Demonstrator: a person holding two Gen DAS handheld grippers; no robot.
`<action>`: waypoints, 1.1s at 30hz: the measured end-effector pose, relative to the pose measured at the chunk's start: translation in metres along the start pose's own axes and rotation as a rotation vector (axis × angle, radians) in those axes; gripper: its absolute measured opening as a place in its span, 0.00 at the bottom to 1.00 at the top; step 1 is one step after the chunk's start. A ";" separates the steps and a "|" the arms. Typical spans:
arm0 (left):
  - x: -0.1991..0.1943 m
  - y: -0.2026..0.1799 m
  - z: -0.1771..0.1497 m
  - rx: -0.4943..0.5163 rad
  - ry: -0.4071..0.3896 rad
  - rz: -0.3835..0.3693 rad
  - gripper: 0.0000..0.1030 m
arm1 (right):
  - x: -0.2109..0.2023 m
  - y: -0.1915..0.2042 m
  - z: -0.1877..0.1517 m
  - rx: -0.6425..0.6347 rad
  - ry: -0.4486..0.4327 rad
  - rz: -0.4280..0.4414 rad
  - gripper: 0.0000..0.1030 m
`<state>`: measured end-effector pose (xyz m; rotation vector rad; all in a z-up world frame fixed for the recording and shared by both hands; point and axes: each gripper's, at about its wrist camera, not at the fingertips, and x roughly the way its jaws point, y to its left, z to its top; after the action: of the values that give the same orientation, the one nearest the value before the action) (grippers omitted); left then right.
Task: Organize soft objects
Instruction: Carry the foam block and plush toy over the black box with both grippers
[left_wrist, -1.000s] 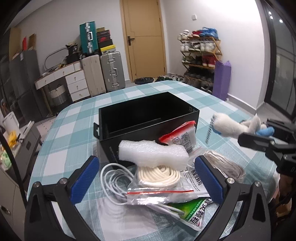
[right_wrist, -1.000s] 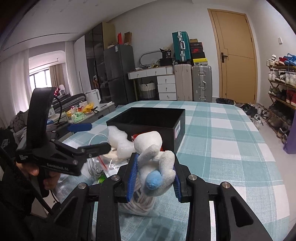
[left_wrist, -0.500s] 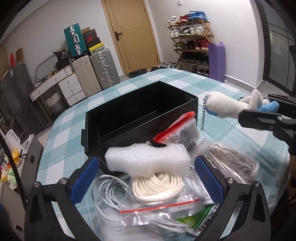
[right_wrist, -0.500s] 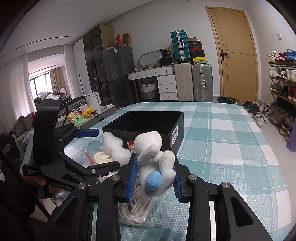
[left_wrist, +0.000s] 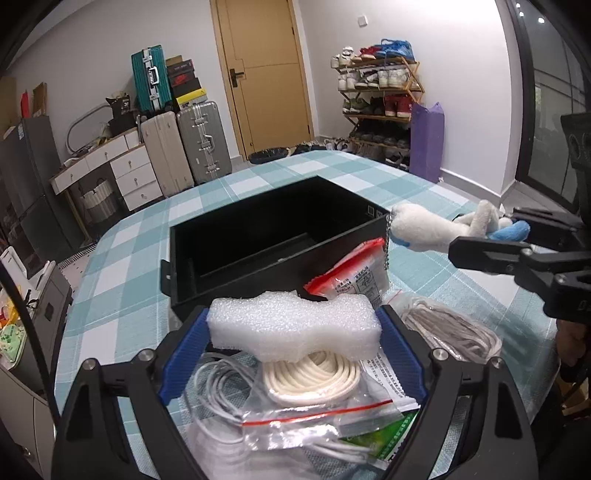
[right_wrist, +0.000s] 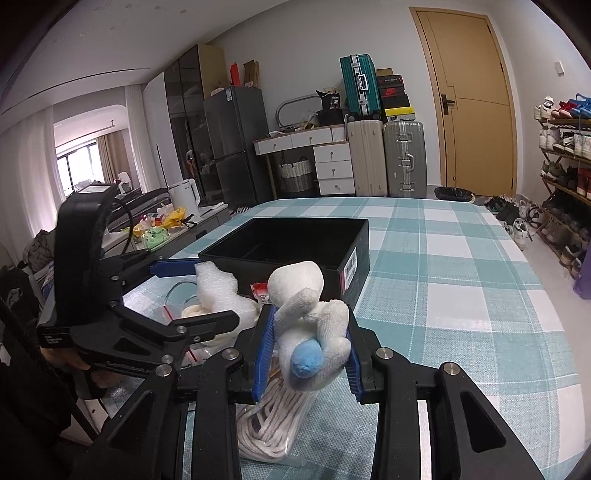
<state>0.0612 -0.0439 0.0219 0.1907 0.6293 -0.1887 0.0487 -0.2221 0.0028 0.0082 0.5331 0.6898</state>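
My left gripper (left_wrist: 293, 330) is shut on a white foam block (left_wrist: 295, 326) above a pile of bagged cables. The foam block (right_wrist: 218, 291) also shows in the right wrist view, between the left gripper's blue pads. My right gripper (right_wrist: 306, 354) is shut on a white plush toy (right_wrist: 310, 325) with a blue tail. The toy (left_wrist: 436, 227) hangs in the air by the near right corner of the open black box (left_wrist: 273, 236), its bead chain dangling. The box (right_wrist: 291, 247) looks empty.
The table has a teal checked cloth (right_wrist: 461, 280). Under the grippers lie a coiled white cable in a bag (left_wrist: 314, 376), a bagged rope bundle (left_wrist: 450, 332), a red-topped packet (left_wrist: 354, 277) and a green packet (left_wrist: 380, 439). Suitcases, drawers and a shoe rack stand beyond the table.
My left gripper has closed from wide open onto the foam block. My right gripper, still holding the plush toy, has moved closer to the box.
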 end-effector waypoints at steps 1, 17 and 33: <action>-0.004 0.002 0.000 -0.008 -0.009 -0.004 0.86 | 0.000 0.001 0.001 -0.001 0.001 -0.002 0.33; -0.045 0.053 0.010 -0.245 -0.107 -0.010 0.86 | -0.002 0.011 0.028 0.011 -0.028 0.019 0.33; -0.031 0.066 0.036 -0.298 -0.143 0.018 0.86 | 0.010 0.014 0.060 0.010 -0.025 -0.012 0.33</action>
<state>0.0720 0.0146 0.0770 -0.1038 0.5061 -0.0884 0.0747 -0.1952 0.0532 0.0225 0.5122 0.6746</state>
